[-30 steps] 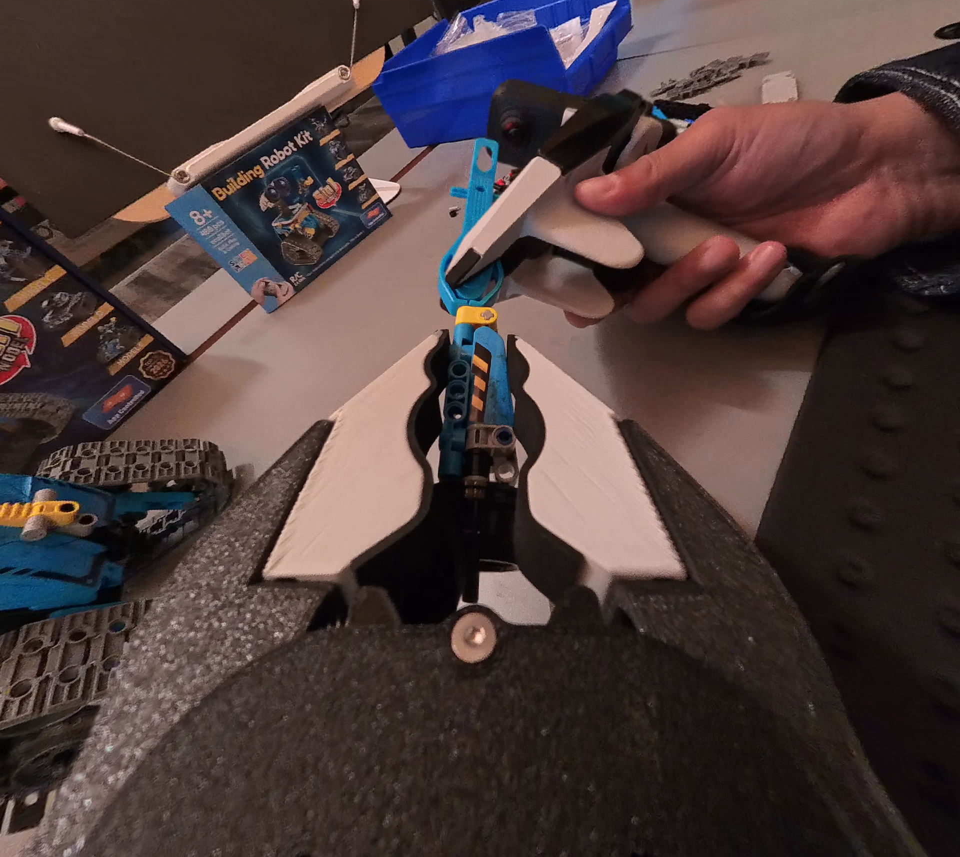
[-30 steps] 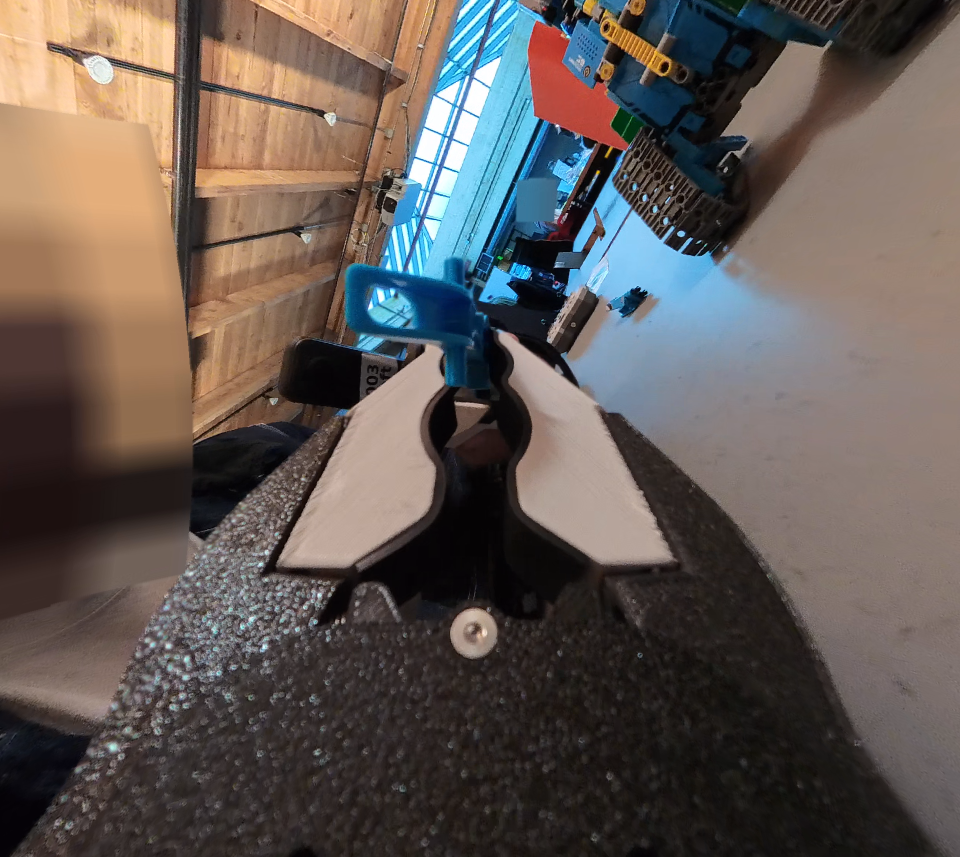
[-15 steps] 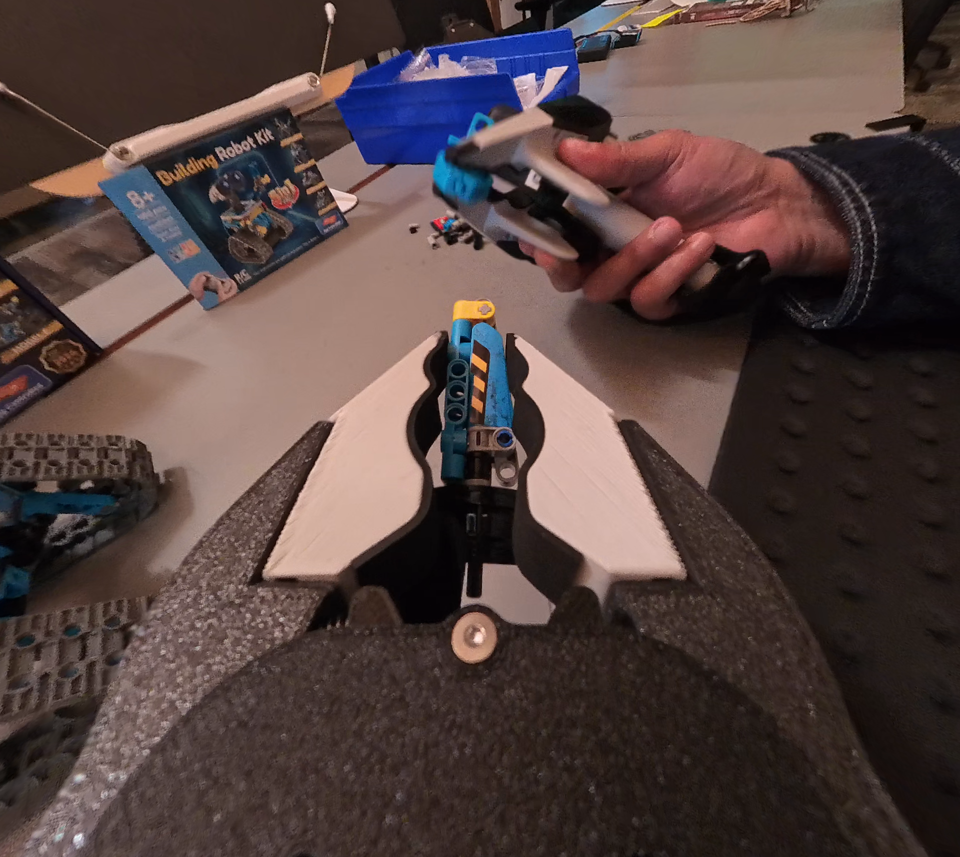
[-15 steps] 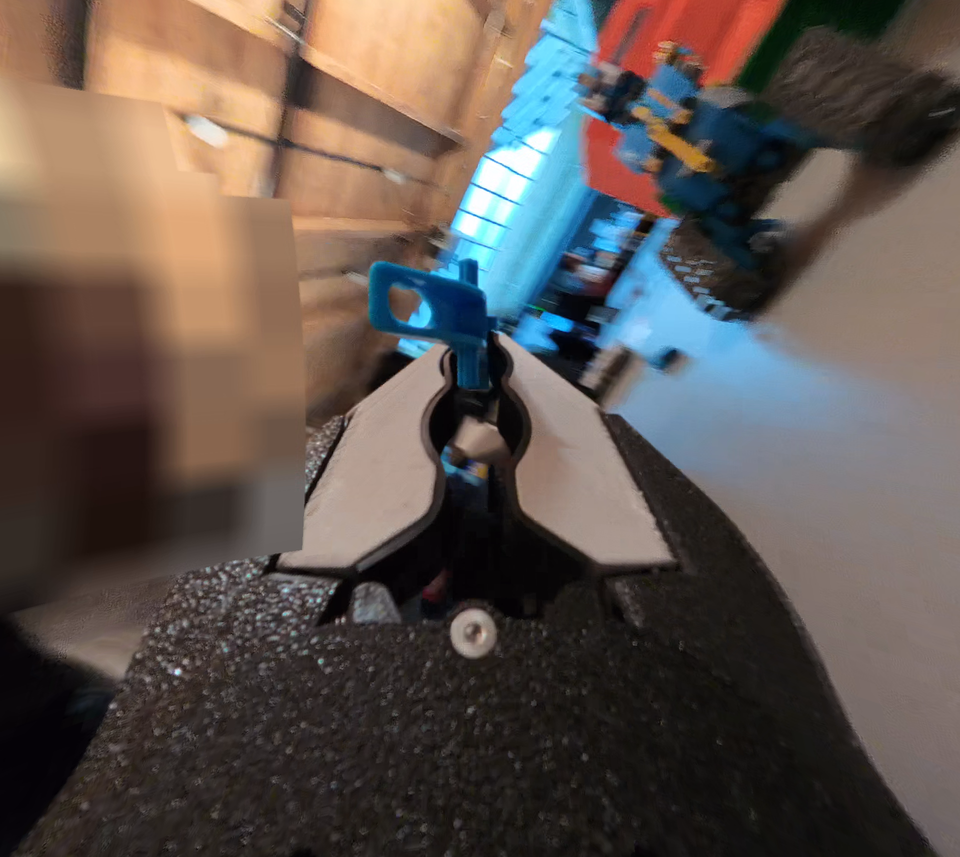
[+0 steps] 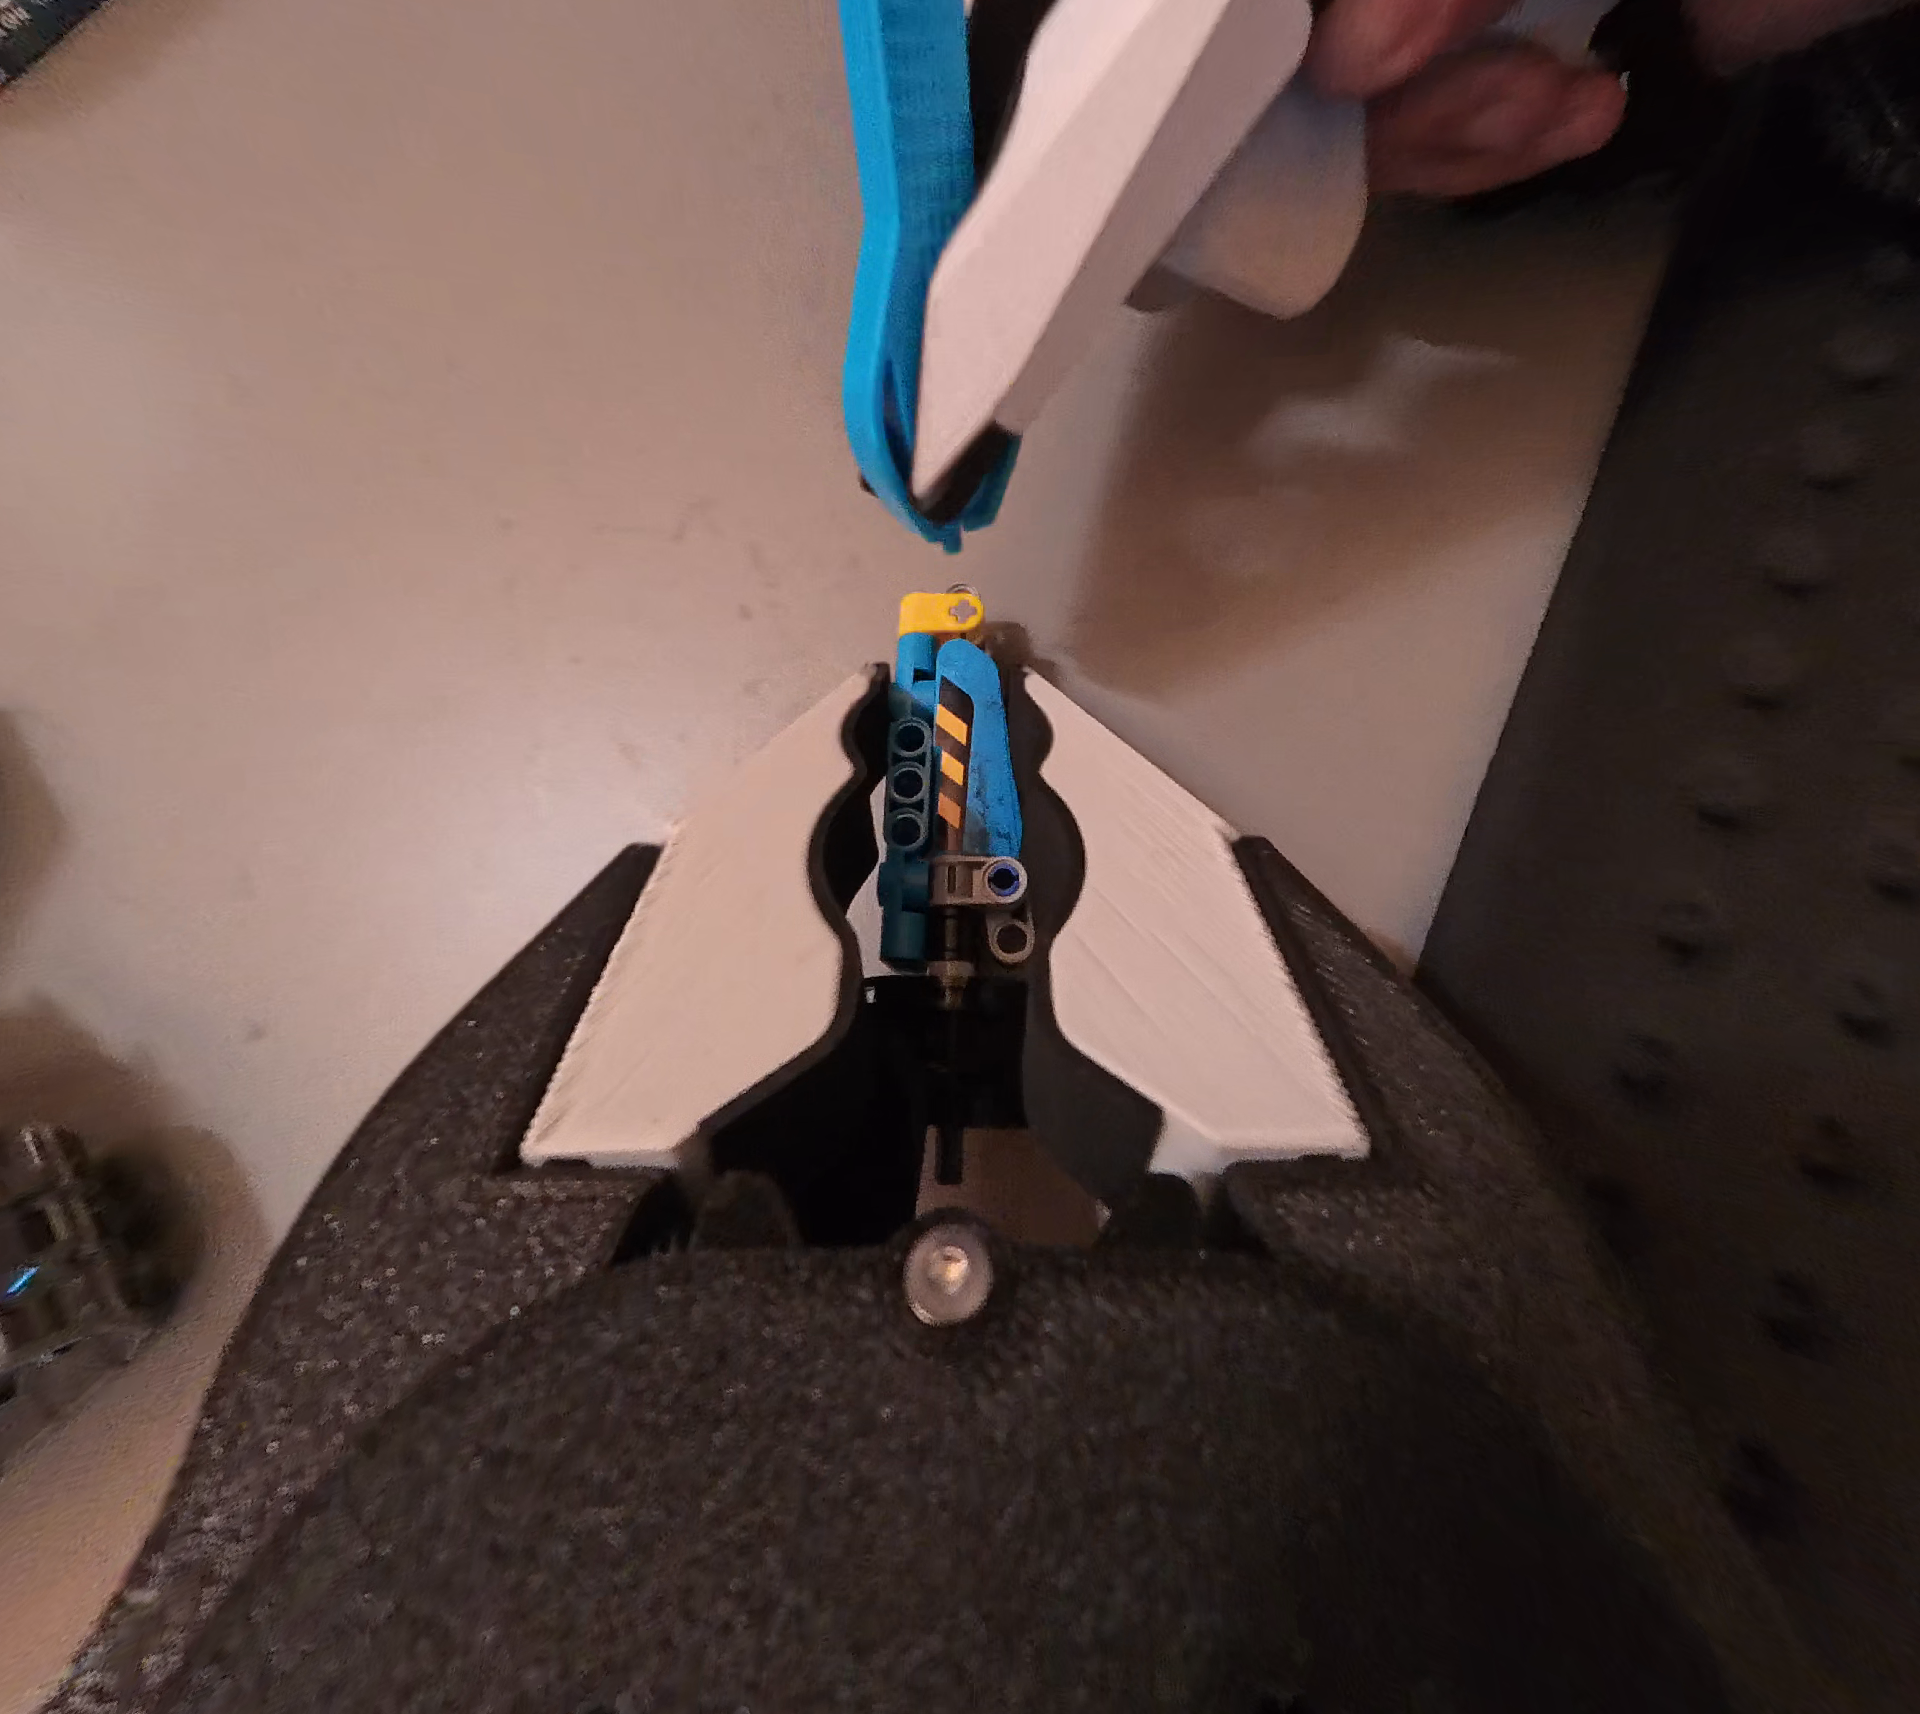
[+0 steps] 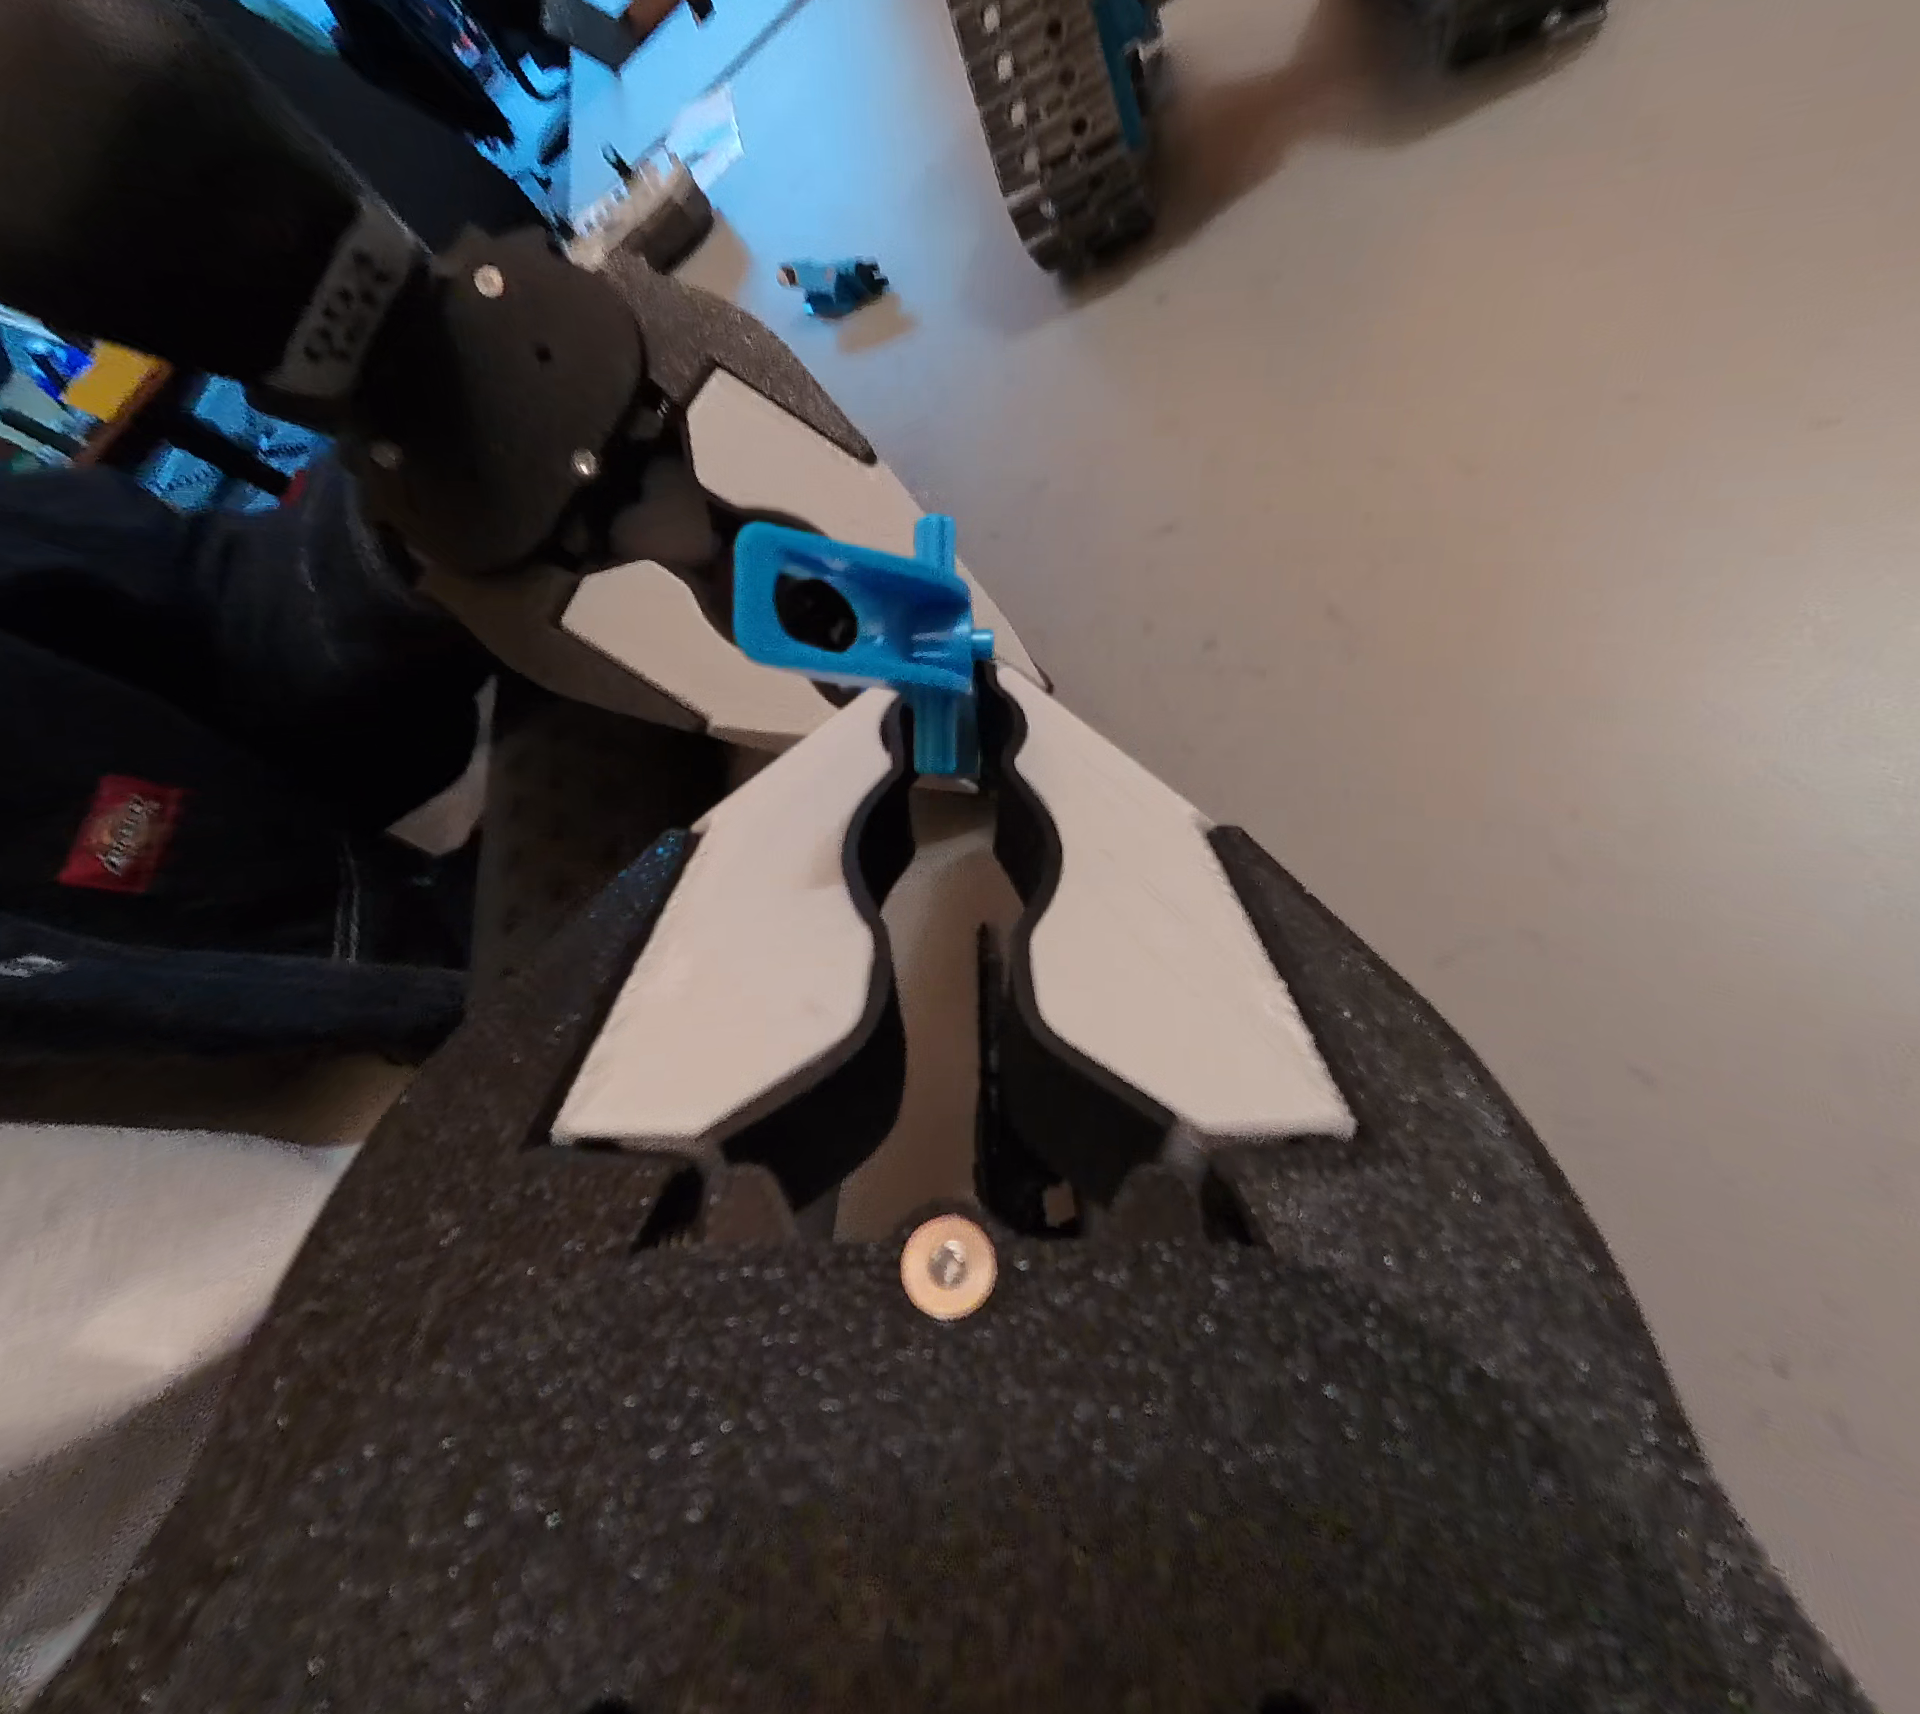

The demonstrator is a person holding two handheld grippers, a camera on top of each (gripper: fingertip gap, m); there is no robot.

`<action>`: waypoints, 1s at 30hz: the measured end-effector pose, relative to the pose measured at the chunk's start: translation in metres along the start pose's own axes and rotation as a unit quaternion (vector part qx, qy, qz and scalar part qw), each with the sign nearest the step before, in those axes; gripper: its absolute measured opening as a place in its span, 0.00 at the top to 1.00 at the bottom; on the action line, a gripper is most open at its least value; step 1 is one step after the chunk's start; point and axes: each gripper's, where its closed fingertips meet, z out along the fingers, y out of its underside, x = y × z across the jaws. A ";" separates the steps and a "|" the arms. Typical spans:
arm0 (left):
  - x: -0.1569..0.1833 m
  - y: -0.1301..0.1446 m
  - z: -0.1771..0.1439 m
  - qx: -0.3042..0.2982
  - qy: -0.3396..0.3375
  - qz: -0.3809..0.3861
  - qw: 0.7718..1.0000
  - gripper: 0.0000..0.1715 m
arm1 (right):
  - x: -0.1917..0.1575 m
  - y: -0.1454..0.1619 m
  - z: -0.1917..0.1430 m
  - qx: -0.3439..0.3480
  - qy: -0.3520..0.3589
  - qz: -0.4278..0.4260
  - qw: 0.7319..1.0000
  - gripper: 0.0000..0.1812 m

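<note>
Your left gripper (image 5: 951,677): jaws clamped on blue brick assembly (image 5: 951,781), yellow tip protruding. Your right gripper (image 6: 945,708): jaws pinching blue tool (image 6: 862,615), its forked end just above that tip.

Dim warm indoor light, soft shadows, motion blur toward the edges, wide-angle distortion, cool blue background glow

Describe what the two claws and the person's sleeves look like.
Both are alike: the left claw has two flat white wedge-shaped fingers edged with wavy black pads, set in a speckled black body with a silver screw at its centre. The right claw matches it. A dark blue sleeve with pale stitching and a small red patch shows in the right wrist view.
</note>
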 end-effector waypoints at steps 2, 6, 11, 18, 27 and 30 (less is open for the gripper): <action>0.000 0.001 0.001 -0.002 0.009 -0.010 1.000 0.88 | 0.000 0.004 0.003 -0.010 0.002 -0.002 1.000 0.97; -0.001 0.001 0.001 0.000 0.018 -0.024 1.000 0.88 | 0.005 0.011 0.009 -0.031 0.022 -0.016 0.999 0.97; -0.001 0.001 0.001 0.001 0.024 -0.030 0.999 0.88 | 0.009 0.009 0.007 -0.026 0.033 -0.016 0.999 0.97; -0.001 0.001 0.002 0.000 0.020 -0.025 0.999 0.88 | 0.007 0.008 0.013 -0.050 0.038 -0.035 0.997 0.96; -0.002 0.001 0.002 0.000 0.019 -0.026 0.999 0.88 | 0.006 0.008 0.015 -0.086 0.056 -0.056 0.993 0.96; -0.003 0.000 0.002 0.003 0.011 -0.020 1.000 0.87 | 0.009 0.005 0.014 -0.084 0.073 -0.075 0.991 0.96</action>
